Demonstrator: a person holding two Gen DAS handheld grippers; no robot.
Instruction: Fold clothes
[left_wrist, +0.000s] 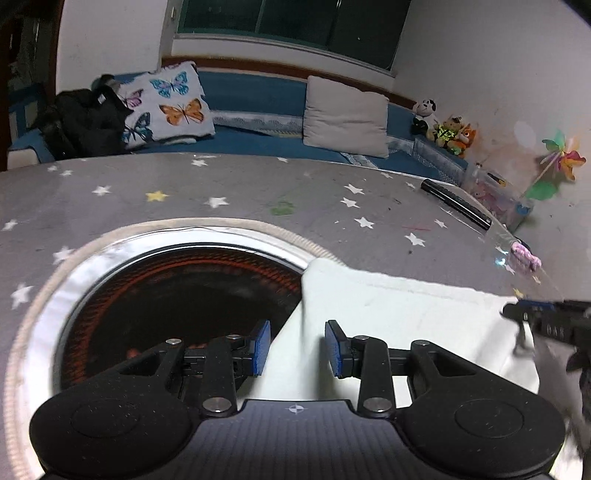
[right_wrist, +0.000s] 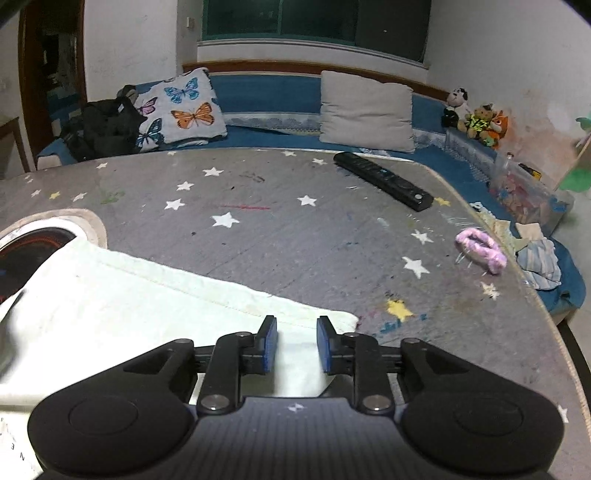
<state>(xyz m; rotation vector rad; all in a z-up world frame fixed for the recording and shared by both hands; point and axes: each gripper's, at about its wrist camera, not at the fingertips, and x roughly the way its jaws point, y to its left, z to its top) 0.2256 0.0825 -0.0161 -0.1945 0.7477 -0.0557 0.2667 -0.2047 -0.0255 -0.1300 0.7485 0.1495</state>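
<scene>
Fingers apart on both grippers, left gripper (left_wrist: 297, 347) and right gripper (right_wrist: 296, 344), over white cloth (right_wrist: 147, 299); each should probably pinch an edge evenly.

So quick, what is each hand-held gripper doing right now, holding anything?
Left hand-held gripper: open, holding nothing, over the left edge of the white cloth.
Right hand-held gripper: open, holding nothing, over the cloth's right end.

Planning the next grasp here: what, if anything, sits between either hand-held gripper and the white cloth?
Nothing visible does. The left hand-held gripper is open over the white cloth near its left edge, and the right hand-held gripper is open over its right corner. The remote control and pink scrunchie lie well away.
</scene>
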